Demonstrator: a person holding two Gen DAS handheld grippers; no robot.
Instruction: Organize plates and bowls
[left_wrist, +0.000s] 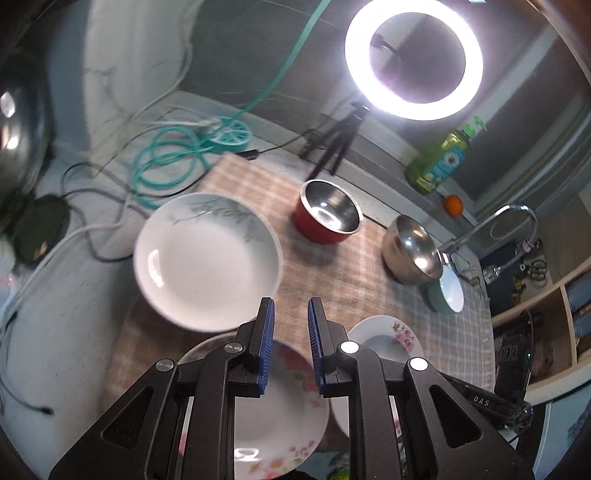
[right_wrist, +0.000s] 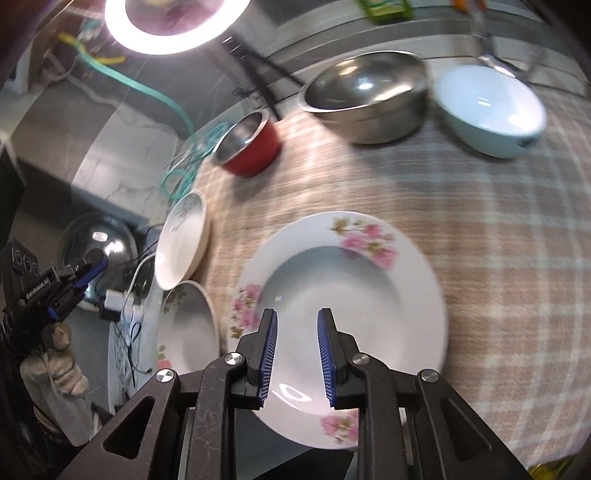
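In the left wrist view my left gripper (left_wrist: 290, 306) is open and empty, over the gap between a white plate with a grey-green leaf print (left_wrist: 207, 258) and a pink-flowered plate (left_wrist: 284, 417) below the fingers. A second flowered plate (left_wrist: 384, 339) lies to its right. A red bowl with steel inside (left_wrist: 327, 214), a steel bowl (left_wrist: 412, 251) and a pale blue bowl (left_wrist: 448, 291) stand further back. In the right wrist view my right gripper (right_wrist: 297, 317) is open above a flowered plate (right_wrist: 347, 273). The leaf plate (right_wrist: 181, 240), another flowered plate (right_wrist: 188, 328), red bowl (right_wrist: 247, 144), steel bowl (right_wrist: 365, 92) and blue bowl (right_wrist: 491, 110) lie around.
All stand on a checked cloth (left_wrist: 362, 273). A lit ring lamp on a tripod (left_wrist: 413, 59), a teal hose (left_wrist: 170, 162), cables, a green soap bottle (left_wrist: 439, 162), an orange (left_wrist: 453, 205) and a tap (left_wrist: 513, 221) lie behind. A steel lid (right_wrist: 98, 240) sits left.
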